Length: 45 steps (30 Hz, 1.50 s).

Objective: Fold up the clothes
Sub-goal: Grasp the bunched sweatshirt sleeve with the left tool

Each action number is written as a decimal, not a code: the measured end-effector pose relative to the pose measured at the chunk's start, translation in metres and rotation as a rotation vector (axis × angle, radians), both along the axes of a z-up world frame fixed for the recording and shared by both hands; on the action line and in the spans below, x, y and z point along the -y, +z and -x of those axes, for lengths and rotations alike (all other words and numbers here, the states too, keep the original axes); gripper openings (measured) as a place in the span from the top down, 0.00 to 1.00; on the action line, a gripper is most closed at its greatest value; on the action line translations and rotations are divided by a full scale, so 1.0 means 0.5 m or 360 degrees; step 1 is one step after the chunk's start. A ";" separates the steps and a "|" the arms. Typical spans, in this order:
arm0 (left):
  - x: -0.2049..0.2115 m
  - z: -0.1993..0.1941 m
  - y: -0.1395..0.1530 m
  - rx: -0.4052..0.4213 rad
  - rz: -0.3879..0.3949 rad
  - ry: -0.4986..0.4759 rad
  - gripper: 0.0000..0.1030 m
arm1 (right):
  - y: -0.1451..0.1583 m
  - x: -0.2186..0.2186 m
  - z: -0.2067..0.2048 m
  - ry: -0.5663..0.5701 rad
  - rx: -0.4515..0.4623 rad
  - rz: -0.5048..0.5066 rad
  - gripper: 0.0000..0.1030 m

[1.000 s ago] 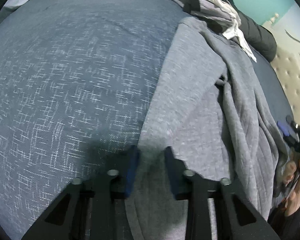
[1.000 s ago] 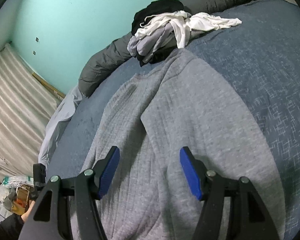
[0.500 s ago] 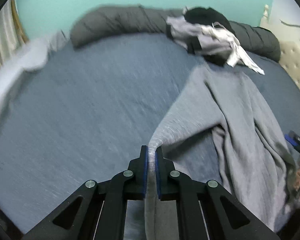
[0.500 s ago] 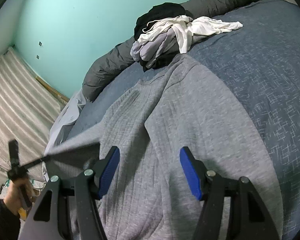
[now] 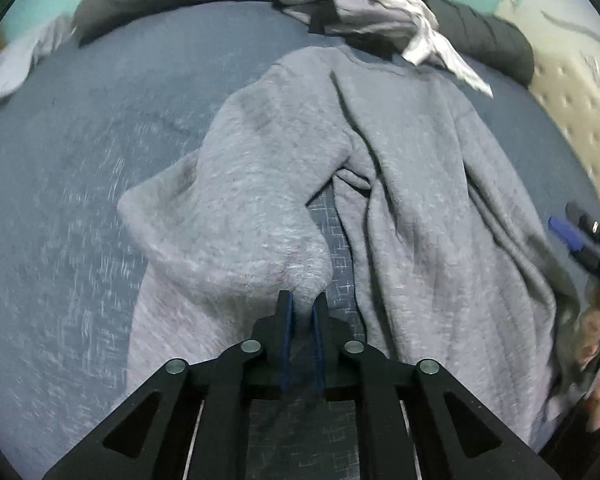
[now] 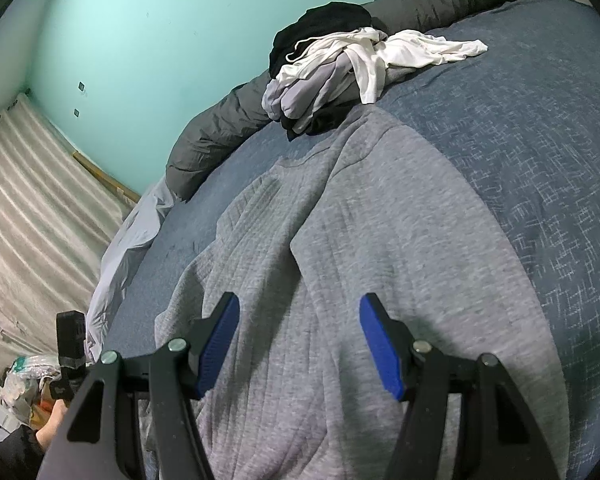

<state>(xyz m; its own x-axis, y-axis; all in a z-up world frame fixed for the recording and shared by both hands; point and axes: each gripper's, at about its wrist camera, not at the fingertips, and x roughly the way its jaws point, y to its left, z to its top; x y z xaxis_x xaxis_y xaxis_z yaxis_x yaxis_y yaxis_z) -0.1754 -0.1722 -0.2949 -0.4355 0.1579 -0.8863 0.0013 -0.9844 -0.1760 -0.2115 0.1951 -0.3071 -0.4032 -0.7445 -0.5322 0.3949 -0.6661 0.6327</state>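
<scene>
Dim, cool indoor light. Left wrist view motion-blurred, worst over bed [image 5: 72,184] at left. Right wrist view sharper; soft shadows under jaws on grey sweater [image 6: 380,240]. Heavy fisheye bending, black vignette corners.

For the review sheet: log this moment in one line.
left gripper: shut on sweater sleeve | right gripper: open above grey sweater | bed
</scene>
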 end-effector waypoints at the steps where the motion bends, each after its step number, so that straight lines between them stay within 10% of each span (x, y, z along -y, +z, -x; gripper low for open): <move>1: 0.017 -0.011 0.012 -0.0027 -0.0013 0.0037 0.68 | 0.000 0.000 0.001 0.0002 0.0000 -0.0003 0.38; 4: 0.078 -0.046 0.051 -0.0126 -0.0083 0.0148 0.40 | 0.000 0.002 0.003 0.0006 -0.0002 -0.0013 0.38; 25: 0.232 -0.124 -0.080 0.0110 -0.0197 0.0499 0.40 | -0.003 0.016 -0.004 0.0037 0.0006 -0.0041 0.38; 32: 0.194 -0.125 -0.061 0.0068 -0.0087 0.0371 0.96 | -0.009 0.021 -0.005 0.0051 0.0022 -0.0046 0.38; 45: 0.187 -0.121 -0.032 0.0131 -0.0018 0.0319 0.98 | -0.004 0.021 -0.005 0.0053 0.0018 -0.0032 0.38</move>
